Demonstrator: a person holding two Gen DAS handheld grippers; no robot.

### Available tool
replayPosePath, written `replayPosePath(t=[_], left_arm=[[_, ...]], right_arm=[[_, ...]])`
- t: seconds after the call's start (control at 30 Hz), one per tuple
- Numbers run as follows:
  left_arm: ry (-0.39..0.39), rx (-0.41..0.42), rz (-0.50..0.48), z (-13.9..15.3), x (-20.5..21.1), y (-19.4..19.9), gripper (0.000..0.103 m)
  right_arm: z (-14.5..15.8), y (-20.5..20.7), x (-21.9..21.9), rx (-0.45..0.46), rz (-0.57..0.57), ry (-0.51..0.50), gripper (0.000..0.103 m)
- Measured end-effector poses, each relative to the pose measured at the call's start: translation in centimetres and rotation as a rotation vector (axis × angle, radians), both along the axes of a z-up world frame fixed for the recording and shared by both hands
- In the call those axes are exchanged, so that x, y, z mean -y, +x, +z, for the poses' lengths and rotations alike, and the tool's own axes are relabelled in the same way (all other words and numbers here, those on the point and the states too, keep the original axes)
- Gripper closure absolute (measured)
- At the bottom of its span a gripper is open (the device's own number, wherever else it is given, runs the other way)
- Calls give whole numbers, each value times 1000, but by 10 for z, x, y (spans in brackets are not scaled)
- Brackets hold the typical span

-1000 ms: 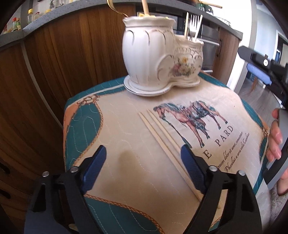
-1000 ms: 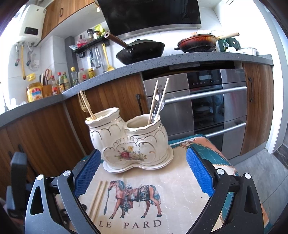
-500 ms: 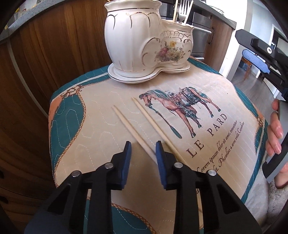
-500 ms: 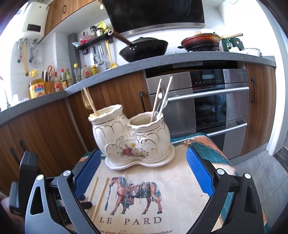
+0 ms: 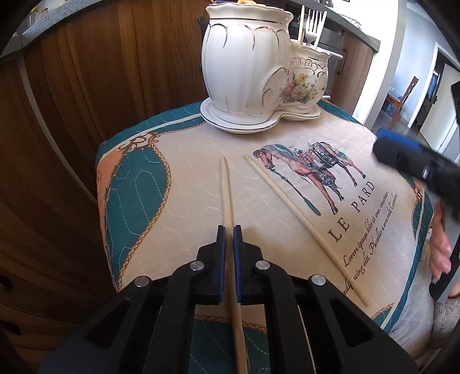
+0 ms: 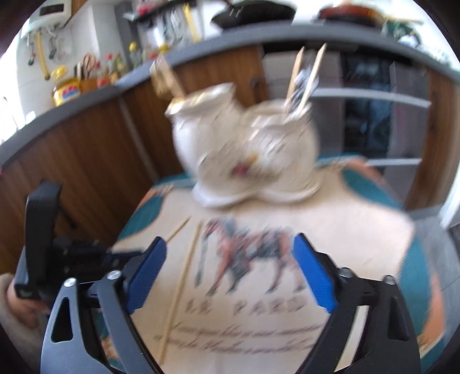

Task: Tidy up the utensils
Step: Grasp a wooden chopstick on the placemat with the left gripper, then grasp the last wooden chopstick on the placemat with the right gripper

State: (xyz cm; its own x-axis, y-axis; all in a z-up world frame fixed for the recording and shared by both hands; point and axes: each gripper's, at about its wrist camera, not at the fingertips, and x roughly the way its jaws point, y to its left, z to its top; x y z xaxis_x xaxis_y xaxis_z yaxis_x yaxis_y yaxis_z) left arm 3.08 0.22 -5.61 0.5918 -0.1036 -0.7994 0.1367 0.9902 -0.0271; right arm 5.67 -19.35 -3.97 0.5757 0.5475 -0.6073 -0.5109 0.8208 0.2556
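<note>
Left gripper [image 5: 229, 230] fingers pinch one chopstick [image 5: 225, 190]; the other chopstick [image 5: 302, 221] lies at its 2 o'clock on the horse-print table [image 5: 187, 178] cover. Right gripper [image 6: 230, 259] fingers wide, closing, empty. Holder [image 5: 253, 66] at 12; wooden cabinets [image 5: 86, 86] behind.

I see 2 pale wooden chopsticks on the quilted horse-print mat: the left chopstick [image 5: 227, 195] points toward the white ceramic utensil holder [image 5: 258, 66], and the right chopstick [image 5: 302, 221] angles away, flat and apart from it. The holder stands upright at the mat's far edge, a fork [image 5: 314, 23] in its smaller cup.
</note>
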Motion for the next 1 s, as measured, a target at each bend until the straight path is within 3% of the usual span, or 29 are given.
replayPosePath(t=[0.23, 0.33, 0.43, 0.63, 0.83, 1.0], left_arm=[[16, -4, -34, -1, -2, -4, 98], [9, -12, -46, -1, -3, -4, 98], [5, -22, -55, -3, -4, -5, 95], [-12, -19, -64, -4, -7, -9, 95], [-15, -28, -98, -4, -2, -10, 79], [-9, -38, -101, -4, -1, -16, 78]], right_arm=[[-16, -15, -48, -60, 115, -155, 62], [-22, -17, -62, -87, 138, -198, 72], [-24, -17, -72, -99, 150, -242, 79], [-33, -17, -80, -122, 145, -313, 81], [-34, -22, -78, -99, 136, -307, 83], [-34, -25, -75, -98, 152, -294, 93]])
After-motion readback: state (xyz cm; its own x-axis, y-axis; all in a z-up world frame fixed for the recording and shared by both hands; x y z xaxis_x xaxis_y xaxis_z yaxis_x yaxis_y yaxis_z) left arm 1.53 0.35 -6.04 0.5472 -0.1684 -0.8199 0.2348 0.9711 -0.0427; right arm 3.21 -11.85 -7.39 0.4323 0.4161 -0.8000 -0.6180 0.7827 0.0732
